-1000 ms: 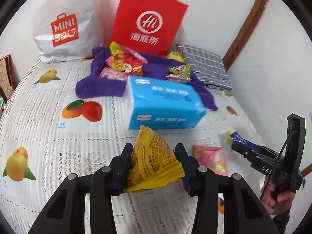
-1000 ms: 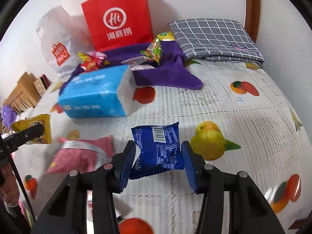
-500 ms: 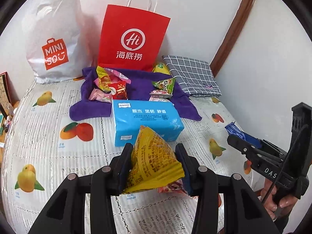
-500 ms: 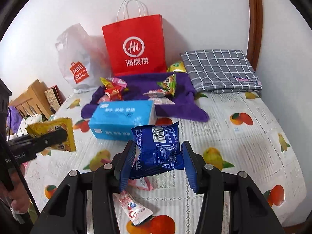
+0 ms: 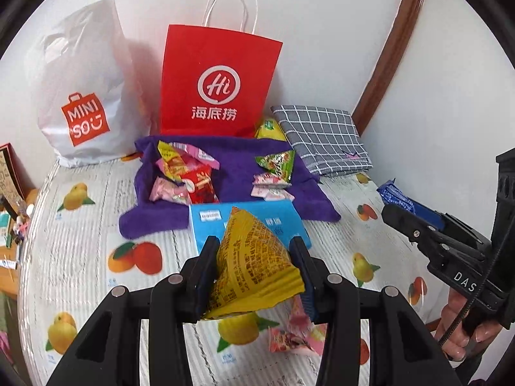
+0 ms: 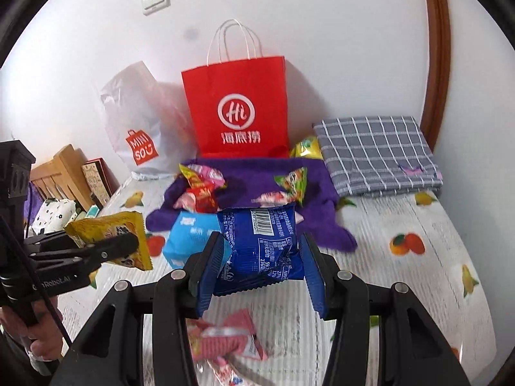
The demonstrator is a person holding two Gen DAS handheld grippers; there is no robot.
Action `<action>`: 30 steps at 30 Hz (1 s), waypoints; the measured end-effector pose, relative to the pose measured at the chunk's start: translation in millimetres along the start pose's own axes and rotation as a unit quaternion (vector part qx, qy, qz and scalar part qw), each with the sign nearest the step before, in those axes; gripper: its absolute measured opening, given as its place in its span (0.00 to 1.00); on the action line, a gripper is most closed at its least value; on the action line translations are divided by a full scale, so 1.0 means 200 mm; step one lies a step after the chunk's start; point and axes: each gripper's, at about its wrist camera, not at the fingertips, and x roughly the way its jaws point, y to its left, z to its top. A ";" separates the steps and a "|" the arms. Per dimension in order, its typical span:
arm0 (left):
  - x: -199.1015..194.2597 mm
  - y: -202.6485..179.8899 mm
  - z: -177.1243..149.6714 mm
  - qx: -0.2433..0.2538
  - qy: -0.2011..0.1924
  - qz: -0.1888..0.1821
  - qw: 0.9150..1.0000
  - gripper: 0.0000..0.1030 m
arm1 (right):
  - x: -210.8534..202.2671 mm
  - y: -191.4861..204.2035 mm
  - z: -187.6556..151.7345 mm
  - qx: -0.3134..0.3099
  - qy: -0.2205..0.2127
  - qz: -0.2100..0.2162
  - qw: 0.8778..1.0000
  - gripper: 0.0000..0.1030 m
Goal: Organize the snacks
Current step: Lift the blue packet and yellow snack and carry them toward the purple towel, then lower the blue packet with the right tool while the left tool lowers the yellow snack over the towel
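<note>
The left gripper has its jaws squeezing a crinkly yellow snack packet; the right gripper has its jaws squeezing a shiny blue snack packet.

Clamped in the left gripper, the yellow snack packet is crinkled glossy film; the blue snack packet in the right gripper is shinier. Beyond the jaws lie a plush purple towel, a matt red paper bag, and a woven checked cloth.
</note>
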 end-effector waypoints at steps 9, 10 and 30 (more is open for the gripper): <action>0.06 0.07 0.14 -0.001 -0.006 0.013 1.000 0.42 | 0.10 0.00 0.15 0.001 -0.011 0.000 1.000 0.47; 0.07 0.07 0.15 0.000 -0.006 0.014 1.000 0.42 | 0.12 -0.01 0.17 0.002 -0.013 0.000 1.000 0.47; 0.24 0.21 0.40 0.012 0.005 0.023 1.000 0.42 | 0.42 -0.04 0.36 0.004 -0.009 -0.007 1.000 0.47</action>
